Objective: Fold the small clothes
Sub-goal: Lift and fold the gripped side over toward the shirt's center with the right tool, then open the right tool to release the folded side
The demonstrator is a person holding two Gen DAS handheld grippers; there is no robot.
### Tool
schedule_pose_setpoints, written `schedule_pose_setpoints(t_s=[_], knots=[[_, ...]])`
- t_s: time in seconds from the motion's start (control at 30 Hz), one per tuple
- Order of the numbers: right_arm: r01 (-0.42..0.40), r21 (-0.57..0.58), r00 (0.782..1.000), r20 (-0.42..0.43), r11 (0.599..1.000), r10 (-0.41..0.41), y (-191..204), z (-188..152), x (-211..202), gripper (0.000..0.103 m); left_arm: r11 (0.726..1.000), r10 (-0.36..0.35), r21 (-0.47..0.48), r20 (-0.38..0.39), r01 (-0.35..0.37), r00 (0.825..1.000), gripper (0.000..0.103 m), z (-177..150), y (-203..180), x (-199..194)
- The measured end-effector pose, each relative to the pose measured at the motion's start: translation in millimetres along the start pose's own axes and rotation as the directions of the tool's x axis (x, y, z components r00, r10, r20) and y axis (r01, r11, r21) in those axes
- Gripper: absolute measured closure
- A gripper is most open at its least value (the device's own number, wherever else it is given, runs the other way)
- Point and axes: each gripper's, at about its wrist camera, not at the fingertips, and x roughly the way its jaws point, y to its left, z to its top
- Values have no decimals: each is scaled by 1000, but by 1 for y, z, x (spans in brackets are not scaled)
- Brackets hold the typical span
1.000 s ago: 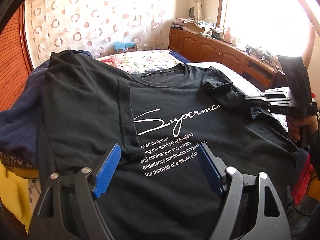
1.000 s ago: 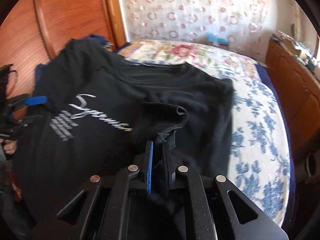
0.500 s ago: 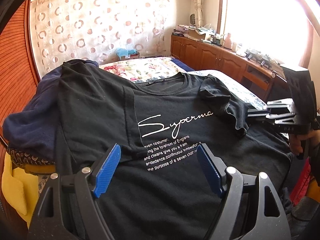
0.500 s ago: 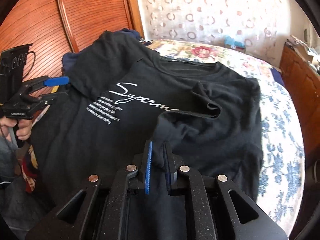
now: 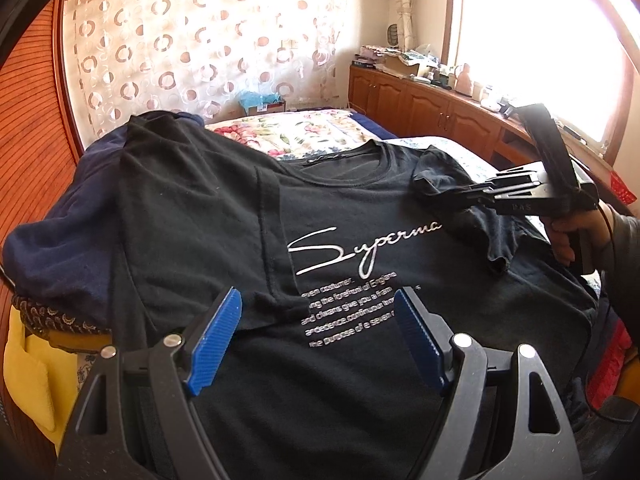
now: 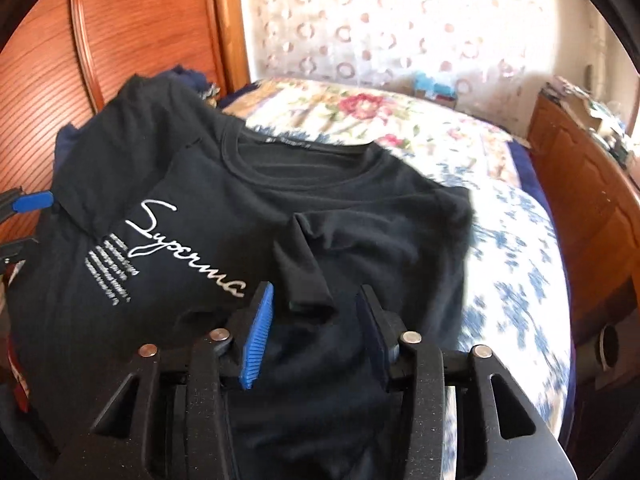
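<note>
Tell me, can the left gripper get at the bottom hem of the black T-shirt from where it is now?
Probably yes. The left gripper hangs open over the lower front of the black T-shirt, nothing lying between its fingers and the cloth. The hem itself is hidden under the gripper, so its exact place is unclear.

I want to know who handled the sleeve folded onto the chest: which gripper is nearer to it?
Right. The right gripper is at the folded sleeve, jaws opening around its edge. The left gripper hangs open over the black T-shirt's lower front, away from that sleeve.
</note>
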Motion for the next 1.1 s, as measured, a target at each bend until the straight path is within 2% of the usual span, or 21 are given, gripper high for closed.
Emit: schedule_pose_setpoints(t_s=[0.03,0.1,0.23,0.3,0.33,0.4,0.43,0.6,0.7,0.83,1.1], knots=[[-26,-8,1000,-4,1000,26,3,3,4,92,1000,4,-5,-2,-4,1000,24,0,2,0],[-72,-33,997,3,997,72,12,13,7,98,1000,14,-18,-5,-14,1000,24,0,8,2],[-153,-54,988,28,987,155,33,43,16,98,999,26,-37,-2,-26,1000,24,2,17,3],[-157,-65,986,37,985,160,43,55,22,98,999,29,-41,-1,-29,1000,24,5,20,3],[-153,-75,987,36,985,156,48,61,26,94,999,31,-40,0,-31,1000,24,6,20,4],[-156,-95,987,28,983,159,53,68,33,63,999,37,-34,1,-37,999,24,9,21,5],[-145,-107,988,36,984,150,55,69,34,57,999,40,-32,4,-40,999,24,11,22,5],[-84,-92,992,88,992,92,34,68,23,49,998,50,-33,34,-49,998,24,24,34,4],[-41,-63,995,91,997,46,8,63,16,48,997,63,-40,63,-60,996,24,36,44,2],[64,-9,994,85,998,-63,-32,56,13,49,997,60,-51,89,-56,994,24,55,62,1],[161,69,986,39,985,-164,-92,39,21,49,986,130,-110,74,-122,989,25,84,110,16]])
